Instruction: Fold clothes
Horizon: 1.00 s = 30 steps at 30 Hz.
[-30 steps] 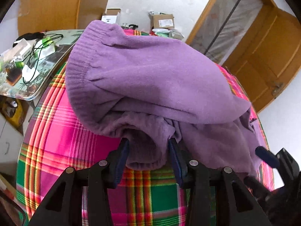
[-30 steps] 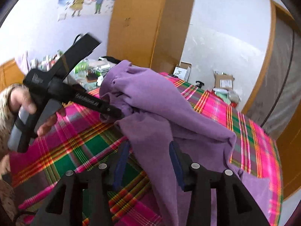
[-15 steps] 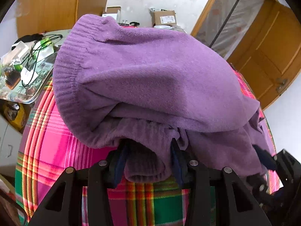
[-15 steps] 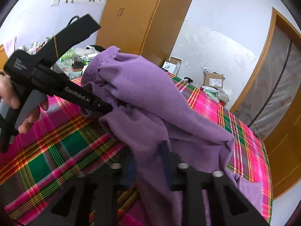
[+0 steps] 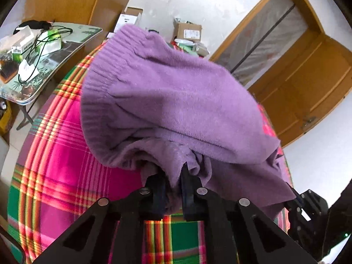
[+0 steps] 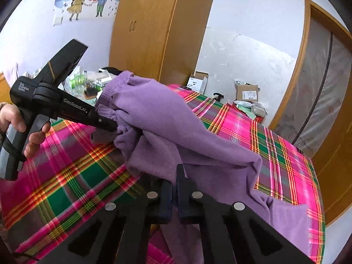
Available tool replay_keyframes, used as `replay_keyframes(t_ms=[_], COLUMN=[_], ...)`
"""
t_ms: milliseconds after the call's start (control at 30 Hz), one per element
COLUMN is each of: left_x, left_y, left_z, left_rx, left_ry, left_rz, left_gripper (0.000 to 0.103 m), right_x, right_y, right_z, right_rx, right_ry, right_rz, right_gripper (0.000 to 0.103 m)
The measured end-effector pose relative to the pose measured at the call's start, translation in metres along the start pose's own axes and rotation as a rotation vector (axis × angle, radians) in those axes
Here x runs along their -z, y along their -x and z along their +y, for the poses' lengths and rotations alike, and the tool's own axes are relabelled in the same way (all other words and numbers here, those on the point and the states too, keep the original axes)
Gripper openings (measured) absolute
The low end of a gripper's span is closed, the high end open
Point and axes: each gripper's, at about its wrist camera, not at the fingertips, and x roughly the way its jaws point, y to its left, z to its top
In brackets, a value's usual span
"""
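Now both our grippers have just closed on the purple sweater point(image 5: 176, 101): left gripper point(image 5: 172, 176) and right gripper point(image 6: 175, 176) pinch its near edge at six o'clock, bunched over the plaid cloth point(image 6: 72, 176), ready for lifting into a fold.

purple knit sweater point(image 5: 176, 101) | bunched, lifted | possibly inside-out | over plaid surface

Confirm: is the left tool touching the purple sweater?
Touching. The left wrist view shows the left tool closed on a bunched fold of the purple sweater, fabric pinched between both pads.
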Motion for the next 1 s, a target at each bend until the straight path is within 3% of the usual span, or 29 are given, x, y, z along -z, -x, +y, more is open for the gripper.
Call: replay_keyframes(t_ms=[200,433,733,1000], left_x=[0.015,0.005,0.040,0.071], left_y=[0.038,0.060,0.105,0.122], left_z=[0.009,0.022,0.034,0.053], left_rx=[0.015,0.011,0.013,0.015], left_ry=[0.012,0.034,0.032,0.072], left_rz=[-0.032,-0.050,-0.058,-0.024], left_gripper=[0.011,0.011,0.011,0.011], right_x=[-0.002,0.003,0.016,0.040], right_y=[0.020,0.045,0.077,0.094], right_z=[-0.013,-0.019,-0.005,0.007], right_rx=[0.002,-0.018,-0.058,-0.101], right_ry=[-0.033,-0.040,0.007,0.042], right_rz=[-0.019,-0.020,-0.018,0.028], right_gripper=[0.003,0.003,0.003,0.003])
